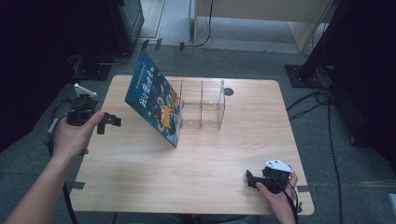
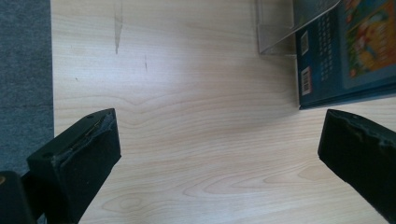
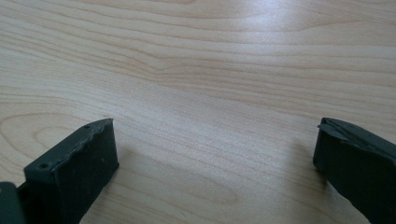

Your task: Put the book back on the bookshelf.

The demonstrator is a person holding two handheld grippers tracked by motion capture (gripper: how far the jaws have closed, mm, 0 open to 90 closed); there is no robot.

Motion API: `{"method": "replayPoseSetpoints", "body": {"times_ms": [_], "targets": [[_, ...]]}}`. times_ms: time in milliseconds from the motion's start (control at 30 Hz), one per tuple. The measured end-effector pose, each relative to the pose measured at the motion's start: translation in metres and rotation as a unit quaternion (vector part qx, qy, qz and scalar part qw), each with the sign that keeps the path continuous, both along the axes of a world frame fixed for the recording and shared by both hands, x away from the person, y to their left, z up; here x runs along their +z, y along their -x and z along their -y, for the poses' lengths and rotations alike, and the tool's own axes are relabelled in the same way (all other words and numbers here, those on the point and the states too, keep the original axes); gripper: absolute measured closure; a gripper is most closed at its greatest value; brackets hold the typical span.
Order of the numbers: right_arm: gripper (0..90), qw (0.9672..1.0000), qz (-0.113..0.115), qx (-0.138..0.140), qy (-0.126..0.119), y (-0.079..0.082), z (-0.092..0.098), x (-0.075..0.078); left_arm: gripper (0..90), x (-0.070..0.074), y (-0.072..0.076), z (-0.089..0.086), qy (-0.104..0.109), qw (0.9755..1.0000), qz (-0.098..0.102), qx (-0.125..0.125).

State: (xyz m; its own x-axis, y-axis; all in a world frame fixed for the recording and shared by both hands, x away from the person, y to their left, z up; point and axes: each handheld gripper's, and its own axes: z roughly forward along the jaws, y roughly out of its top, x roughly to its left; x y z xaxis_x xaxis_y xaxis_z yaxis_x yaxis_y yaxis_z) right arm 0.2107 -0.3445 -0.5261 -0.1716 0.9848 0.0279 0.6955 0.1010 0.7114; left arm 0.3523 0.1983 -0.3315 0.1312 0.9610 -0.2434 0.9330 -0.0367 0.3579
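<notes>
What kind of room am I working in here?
Probably a lab or recording studio, not a home: a bare wooden table on grey carpet, black stand bases with trailing cables, and dark equipment around the edges.

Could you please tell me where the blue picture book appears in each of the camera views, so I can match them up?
High view: the blue picture book leans tilted against the clear organizer, left of centre.
Left gripper view: its lower corner with barcodes sits at the upper right, beyond the open jaws.
Right gripper view: not in it.
Shared landmark: the wooden table, seen in all three.
</notes>
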Motion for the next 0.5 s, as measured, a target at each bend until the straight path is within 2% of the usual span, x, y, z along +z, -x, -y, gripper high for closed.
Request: {"method": "replayPoseSetpoints", "body": {"times_ms": [367,433,500], "targets": [[0.0,1.0,0.0,0.0,0.0,0.0,0.0,0.0,0.0,-0.035,0.013,0.011,-0.013,0.9999,-0.007,-0.007],[0.0,1.0,0.0,0.0,0.0,0.0,0.0,0.0,0.0,-0.042,0.016,0.014,-0.023,0.9997,-0.002,-0.004],[0.0,1.0,0.0,-0.001,-0.001,0.0,0.0,0.0,0.0,-0.049,0.018,0.015,-0.019,0.9998,-0.003,-0.004]]}}
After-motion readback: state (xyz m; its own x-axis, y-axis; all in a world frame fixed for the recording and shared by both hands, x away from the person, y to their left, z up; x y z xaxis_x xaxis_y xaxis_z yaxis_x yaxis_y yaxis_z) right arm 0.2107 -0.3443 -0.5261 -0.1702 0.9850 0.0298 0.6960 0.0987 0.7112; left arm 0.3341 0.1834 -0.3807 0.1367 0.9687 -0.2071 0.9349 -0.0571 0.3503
